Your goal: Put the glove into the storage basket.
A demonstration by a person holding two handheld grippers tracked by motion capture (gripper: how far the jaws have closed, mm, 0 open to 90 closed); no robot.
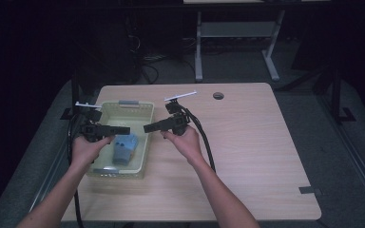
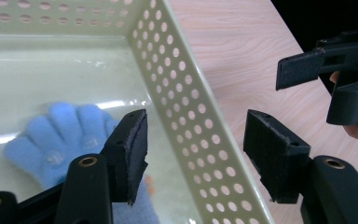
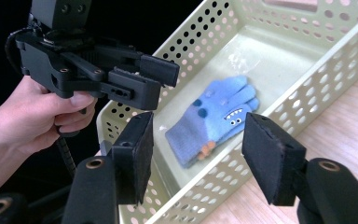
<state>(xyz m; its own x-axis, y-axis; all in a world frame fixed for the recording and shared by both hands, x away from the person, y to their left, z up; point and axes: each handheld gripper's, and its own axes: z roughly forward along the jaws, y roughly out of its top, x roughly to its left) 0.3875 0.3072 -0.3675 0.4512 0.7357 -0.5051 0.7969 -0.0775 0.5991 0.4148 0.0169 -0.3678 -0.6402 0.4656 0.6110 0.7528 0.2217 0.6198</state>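
Observation:
A pale yellow perforated basket (image 1: 145,142) stands on the left part of the wooden table (image 1: 247,137). A blue knitted glove (image 1: 125,147) with a small face pattern lies flat on the basket's floor (image 3: 279,51). My left gripper (image 1: 123,129) hovers over the basket's near-left side, jaws open and empty, pointing right. My right gripper (image 1: 147,128) hangs just outside the basket's right wall, pointing left, open and empty. In the left gripper view the glove (image 2: 60,140) lies below the left pad (image 2: 137,149). In the right gripper view the glove (image 3: 214,116) sits between and beyond the open pads (image 3: 270,158).
A round cable hole (image 1: 218,95) is at the table's far side and a dark strip (image 1: 310,190) lies at its near right edge. A grey tag (image 1: 131,102) sits on the basket's far rim. A white desk frame (image 1: 237,38) stands behind the table.

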